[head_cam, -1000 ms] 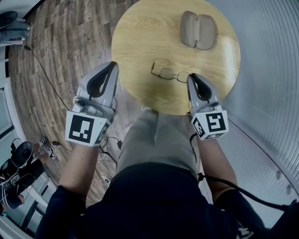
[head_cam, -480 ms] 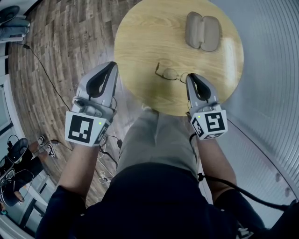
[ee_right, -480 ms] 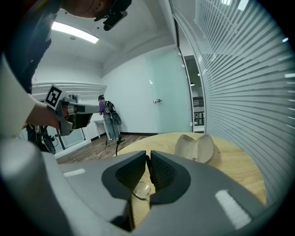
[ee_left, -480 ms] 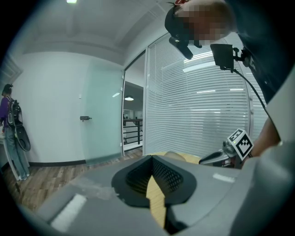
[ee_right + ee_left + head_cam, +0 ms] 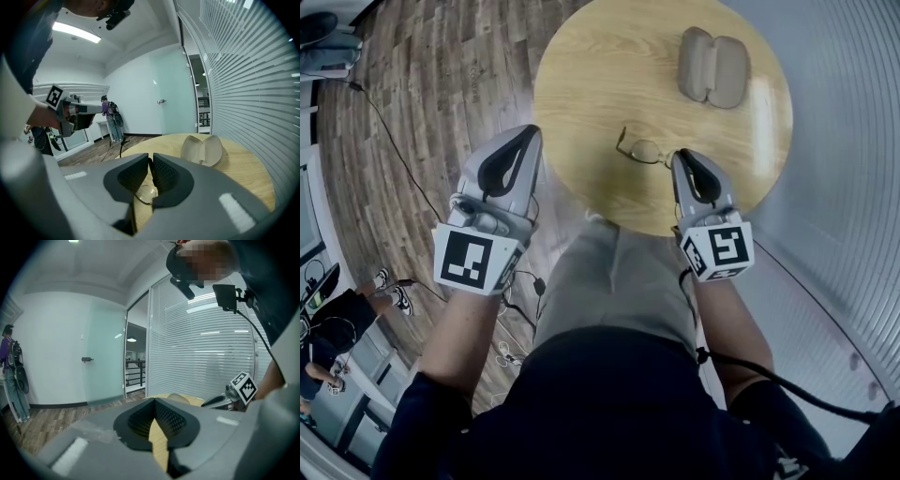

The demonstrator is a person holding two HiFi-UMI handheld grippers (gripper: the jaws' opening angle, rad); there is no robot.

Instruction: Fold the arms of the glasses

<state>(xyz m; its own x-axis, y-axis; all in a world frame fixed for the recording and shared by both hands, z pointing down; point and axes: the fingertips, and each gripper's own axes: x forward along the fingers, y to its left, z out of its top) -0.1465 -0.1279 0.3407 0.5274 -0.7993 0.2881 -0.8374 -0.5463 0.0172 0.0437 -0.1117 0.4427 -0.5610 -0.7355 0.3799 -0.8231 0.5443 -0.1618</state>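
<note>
Thin-rimmed glasses (image 5: 642, 150) lie on the near part of the round wooden table (image 5: 600, 75). My right gripper (image 5: 682, 155) reaches their right end, which its tip hides. In the right gripper view the gripper (image 5: 150, 161) has its jaws almost together on a thin dark arm of the glasses, and a lens (image 5: 145, 193) shows just below them. My left gripper (image 5: 528, 133) hovers over the floor left of the table, apart from the glasses. Its tips (image 5: 153, 401) meet with nothing between them.
An open beige glasses case (image 5: 712, 67) lies at the table's far side, also in the right gripper view (image 5: 202, 150). A wall of blinds (image 5: 844, 141) runs close on the right. A cable (image 5: 394, 150) trails over the wooden floor, and a person (image 5: 11, 371) stands far left.
The table and glasses sit slightly farther right in the head view. Both grippers keep their places and their jaws look the same.
</note>
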